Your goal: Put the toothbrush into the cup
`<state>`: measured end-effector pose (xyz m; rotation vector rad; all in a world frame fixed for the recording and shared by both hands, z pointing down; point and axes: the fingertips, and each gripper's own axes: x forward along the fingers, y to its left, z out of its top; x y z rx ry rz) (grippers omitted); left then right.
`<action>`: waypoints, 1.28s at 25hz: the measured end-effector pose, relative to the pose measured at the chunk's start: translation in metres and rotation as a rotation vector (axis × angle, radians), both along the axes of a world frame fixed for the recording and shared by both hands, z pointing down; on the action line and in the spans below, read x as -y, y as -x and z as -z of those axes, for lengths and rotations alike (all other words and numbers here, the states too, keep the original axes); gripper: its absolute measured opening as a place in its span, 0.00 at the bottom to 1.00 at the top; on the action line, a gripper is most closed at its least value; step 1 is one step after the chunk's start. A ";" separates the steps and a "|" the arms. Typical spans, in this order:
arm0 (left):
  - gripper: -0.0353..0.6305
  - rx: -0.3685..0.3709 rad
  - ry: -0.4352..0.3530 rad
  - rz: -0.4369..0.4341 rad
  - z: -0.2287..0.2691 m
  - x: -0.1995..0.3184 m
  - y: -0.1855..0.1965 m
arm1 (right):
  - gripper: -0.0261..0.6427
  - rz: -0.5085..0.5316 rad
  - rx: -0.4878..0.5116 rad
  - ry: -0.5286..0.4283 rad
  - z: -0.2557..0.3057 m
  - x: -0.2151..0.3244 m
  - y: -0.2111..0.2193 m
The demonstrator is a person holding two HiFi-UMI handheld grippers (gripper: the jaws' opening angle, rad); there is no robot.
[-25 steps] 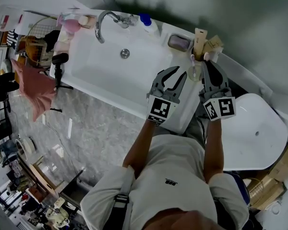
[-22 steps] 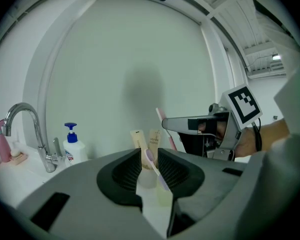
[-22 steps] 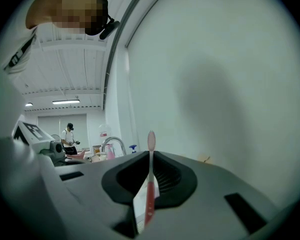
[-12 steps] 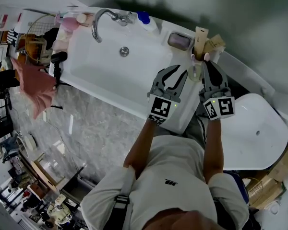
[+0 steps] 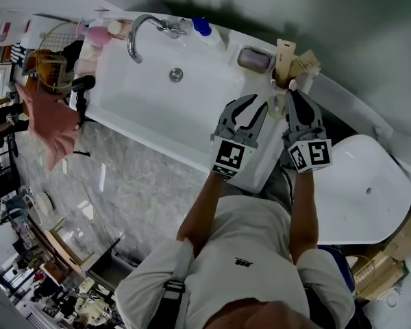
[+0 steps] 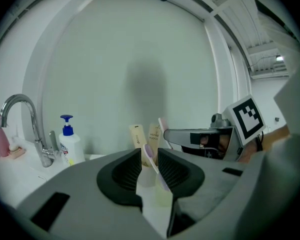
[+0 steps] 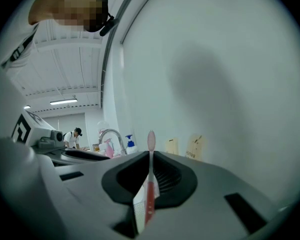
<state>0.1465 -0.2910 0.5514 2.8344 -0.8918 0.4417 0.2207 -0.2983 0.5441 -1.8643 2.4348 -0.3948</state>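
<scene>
A clear cup (image 5: 277,106) stands on the sink's right rim, between my two grippers. A purple toothbrush (image 6: 148,153) leans inside the cup (image 6: 142,176), which shows through the gap of my left gripper (image 6: 149,169). In the head view the left gripper (image 5: 258,103) is open just left of the cup, and I cannot see it touching. My right gripper (image 5: 294,92) is shut on a pink toothbrush (image 5: 292,83) just right of the cup. In the right gripper view that toothbrush (image 7: 150,184) stands upright, head up, clamped in the right gripper (image 7: 150,174).
The white sink (image 5: 157,108) has a curved tap (image 5: 145,29), a blue-pump soap bottle (image 5: 207,31) and a soap dish (image 5: 255,59) along its back. Paper packets (image 5: 296,59) lean on the wall behind the cup. A toilet (image 5: 363,184) sits at the right.
The right gripper with the pink toothbrush has sunk slightly beside the cup. The left gripper has stayed where it was.
</scene>
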 end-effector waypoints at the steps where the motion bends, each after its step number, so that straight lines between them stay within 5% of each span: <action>1: 0.21 0.001 0.001 0.000 -0.001 0.000 0.000 | 0.11 0.003 -0.005 0.003 -0.002 0.000 0.001; 32: 0.21 0.014 0.028 -0.001 -0.012 0.002 0.000 | 0.11 -0.014 -0.145 0.168 -0.051 0.001 -0.005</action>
